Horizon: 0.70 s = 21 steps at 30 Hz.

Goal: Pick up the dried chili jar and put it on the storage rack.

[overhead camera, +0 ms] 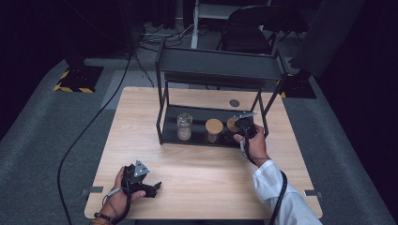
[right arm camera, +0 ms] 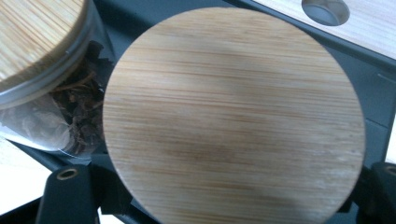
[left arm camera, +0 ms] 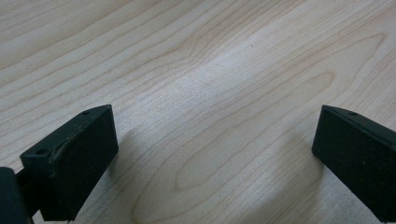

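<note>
A glass jar with a round bamboo lid (right arm camera: pixel 233 116) stands at the right end of the black rack's lower shelf (overhead camera: pixel 197 115). My right gripper (overhead camera: pixel 245 125) reaches in from the front right. Its jaws stand on either side of that jar (overhead camera: pixel 231 124) just under the lid, shut on it, and the lid hides the pads. A second lidded jar (overhead camera: pixel 214 129) holding dark dried bits (right arm camera: pixel 79 116) stands close on its left. My left gripper (overhead camera: pixel 152 187) rests low over the table's near left part, wide open, with bare wood between its pads (left arm camera: pixel 74 163).
A clear glass jar (overhead camera: pixel 184 125) stands at the shelf's left end. The rack's upper shelf (overhead camera: pixel 216 63) overhangs the jars, and thin posts (overhead camera: pixel 162 117) frame the opening. A round grommet hole (overhead camera: pixel 234 102) lies behind the rack. A black cable (overhead camera: pixel 80 140) crosses the floor at left.
</note>
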{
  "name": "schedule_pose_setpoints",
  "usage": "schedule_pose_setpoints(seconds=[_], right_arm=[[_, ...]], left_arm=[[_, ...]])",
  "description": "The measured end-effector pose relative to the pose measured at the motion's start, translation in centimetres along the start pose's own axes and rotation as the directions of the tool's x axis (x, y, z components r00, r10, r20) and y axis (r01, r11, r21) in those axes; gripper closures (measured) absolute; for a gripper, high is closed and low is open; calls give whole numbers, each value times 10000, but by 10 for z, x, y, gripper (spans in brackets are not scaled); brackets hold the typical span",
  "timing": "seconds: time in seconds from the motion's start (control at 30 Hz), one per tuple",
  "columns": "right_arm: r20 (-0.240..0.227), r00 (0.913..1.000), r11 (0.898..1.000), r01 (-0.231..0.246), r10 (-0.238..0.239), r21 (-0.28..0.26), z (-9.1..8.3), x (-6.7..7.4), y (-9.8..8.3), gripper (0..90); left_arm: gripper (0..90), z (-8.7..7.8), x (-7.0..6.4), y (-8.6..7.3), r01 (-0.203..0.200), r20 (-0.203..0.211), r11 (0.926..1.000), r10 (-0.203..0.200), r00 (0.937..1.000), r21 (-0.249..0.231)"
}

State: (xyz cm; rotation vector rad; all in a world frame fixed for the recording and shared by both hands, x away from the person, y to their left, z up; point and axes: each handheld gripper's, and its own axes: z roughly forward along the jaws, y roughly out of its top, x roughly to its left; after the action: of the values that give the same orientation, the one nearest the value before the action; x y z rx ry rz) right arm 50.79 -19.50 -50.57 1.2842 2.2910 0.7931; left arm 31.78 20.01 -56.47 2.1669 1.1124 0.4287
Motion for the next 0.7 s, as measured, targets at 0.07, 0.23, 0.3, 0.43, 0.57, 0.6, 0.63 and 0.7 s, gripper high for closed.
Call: schedule_pose_setpoints(seconds=[0.07, 0.23, 0.3, 0.43, 0.57, 0.6, 0.63, 0.7], right_arm=[[6, 10000, 10000, 20, -20, 7, 0, 0, 0, 237], [71, 9998, 9999, 163, -163, 40, 0, 0, 1, 229], [89, 9998, 9998, 192, -192, 53, 0, 0, 1, 226], [165, 9993, 9994, 335, -335, 43, -1, 0, 3, 204], [223, 9983, 9985, 543, -545, 91, -1, -1, 4, 180], [268, 9978, 9981, 605, -608, 105, -1, -1, 4, 165], [300, 9973, 9978, 662, -665, 94, -2, -1, 4, 157], [282, 9972, 9975, 695, -697, 88, -2, -1, 5, 156]], left_arm=[[0, 0, 0, 0, -1, -2, 10000, 1, 10000, -1], [0, 0, 0, 0, -8, 2, 10000, 8, 10000, 6], [0, 0, 0, 0, -6, 1, 10000, 6, 10000, 5], [0, 0, 0, 0, -4, 1, 10000, 4, 10000, 5], [0, 0, 0, 0, 2, -8, 10000, -2, 10000, -7], [0, 0, 0, 0, -4, 1, 10000, 4, 10000, 6], [0, 0, 0, 0, -5, 2, 10000, 5, 10000, 7], [0, 0, 0, 0, -1, 0, 10000, 1, 10000, -1]])
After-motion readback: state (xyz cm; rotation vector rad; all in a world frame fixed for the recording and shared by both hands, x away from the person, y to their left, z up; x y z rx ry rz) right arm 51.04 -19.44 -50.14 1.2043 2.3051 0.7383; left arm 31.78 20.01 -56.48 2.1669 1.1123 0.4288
